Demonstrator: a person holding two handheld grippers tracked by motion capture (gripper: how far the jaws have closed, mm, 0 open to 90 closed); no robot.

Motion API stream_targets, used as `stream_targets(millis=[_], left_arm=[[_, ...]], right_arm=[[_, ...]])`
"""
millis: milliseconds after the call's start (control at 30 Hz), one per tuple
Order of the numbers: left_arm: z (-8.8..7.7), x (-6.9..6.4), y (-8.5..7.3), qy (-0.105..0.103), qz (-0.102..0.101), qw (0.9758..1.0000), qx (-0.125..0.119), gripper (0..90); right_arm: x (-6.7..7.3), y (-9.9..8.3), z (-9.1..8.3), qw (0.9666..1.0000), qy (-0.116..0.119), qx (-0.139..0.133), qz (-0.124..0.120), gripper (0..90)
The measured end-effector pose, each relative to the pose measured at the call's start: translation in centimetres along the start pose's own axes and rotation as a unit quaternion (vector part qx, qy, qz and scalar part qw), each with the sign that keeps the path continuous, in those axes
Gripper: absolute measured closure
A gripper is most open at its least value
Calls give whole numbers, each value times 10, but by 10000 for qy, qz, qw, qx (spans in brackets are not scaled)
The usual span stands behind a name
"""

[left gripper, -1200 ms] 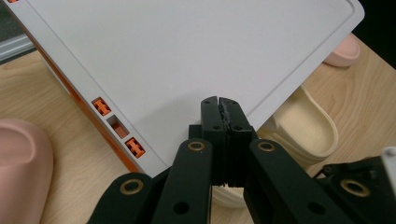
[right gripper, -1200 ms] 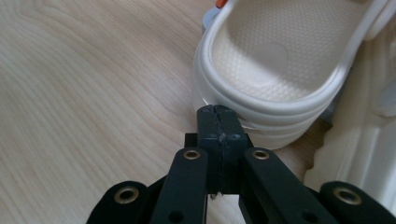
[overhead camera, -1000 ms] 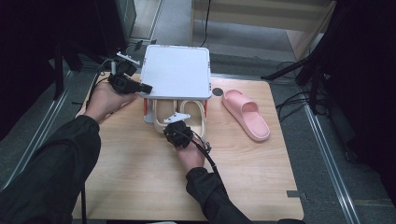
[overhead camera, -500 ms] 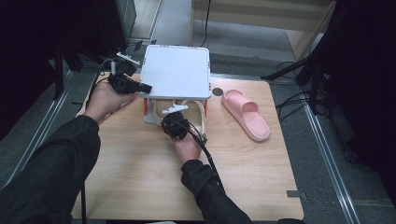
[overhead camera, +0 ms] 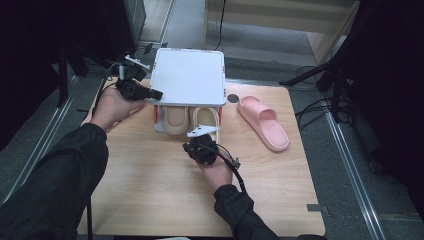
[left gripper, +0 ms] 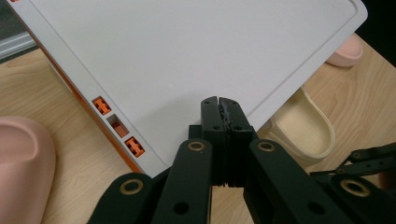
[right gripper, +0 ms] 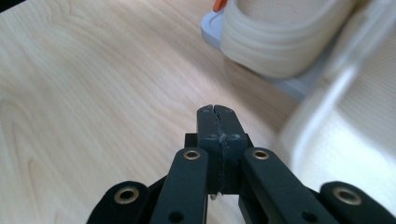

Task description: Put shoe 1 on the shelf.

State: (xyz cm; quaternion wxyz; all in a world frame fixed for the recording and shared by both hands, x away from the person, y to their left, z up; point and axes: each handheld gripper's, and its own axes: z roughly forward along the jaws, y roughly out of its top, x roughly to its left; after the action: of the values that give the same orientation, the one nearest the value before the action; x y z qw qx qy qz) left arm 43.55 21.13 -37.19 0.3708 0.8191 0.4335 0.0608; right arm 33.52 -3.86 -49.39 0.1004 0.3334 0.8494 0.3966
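We look down on a wooden table [overhead camera: 150, 200] with a white shoe rack [overhead camera: 189, 76] near its far edge; we take that rack as our landmark.

Under the rack's flat top sit two shoes side by side: a tan slipper [overhead camera: 174, 120] on the left and a cream slipper [overhead camera: 206, 119] to its right, both sticking out from the front. A pink slipper [overhead camera: 264, 122] lies on the table to the right of the rack, apart from it.

The left gripper [overhead camera: 156, 93] rests at the rack's front left corner. In the left gripper view its two black jaws are pressed together with nothing between them, and the fingertips [left gripper: 219, 105] lie on or just above the rack's white top [left gripper: 187, 56], near its edge. From here we cannot tell for sure whether they touch it.

The right gripper [overhead camera: 218, 129] sits in front of the rack, just before the cream slipper. In the right gripper view its jaws are also closed tight, holding nothing; they have just flickered open a little and shut again with nothing caught. Its fingertips [right gripper: 217, 116] hover over bare wood, with the cream slipper [right gripper: 280, 42] up and to the right of them, near but not touching. That part of the view is blurred.
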Motion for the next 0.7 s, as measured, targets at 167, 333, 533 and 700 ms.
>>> stream_targets(millis=[167,333,533,700], left_arm=[[0,-1,0,18,-15,10000,7,894],[0,-1,1,23,-24,10000,19,894],[0,-1,1,12,-48,10000,7,894],[0,0,1,17,-48,10000,37,894]], right_arm=[[-1,-14,-18,10000,-50,35,-53,900],[-11,-33,-38,9998,-166,140,-7,900],[-22,-45,-47,9993,-235,277,79,900],[-35,-50,-40,9982,-394,396,236,900]])
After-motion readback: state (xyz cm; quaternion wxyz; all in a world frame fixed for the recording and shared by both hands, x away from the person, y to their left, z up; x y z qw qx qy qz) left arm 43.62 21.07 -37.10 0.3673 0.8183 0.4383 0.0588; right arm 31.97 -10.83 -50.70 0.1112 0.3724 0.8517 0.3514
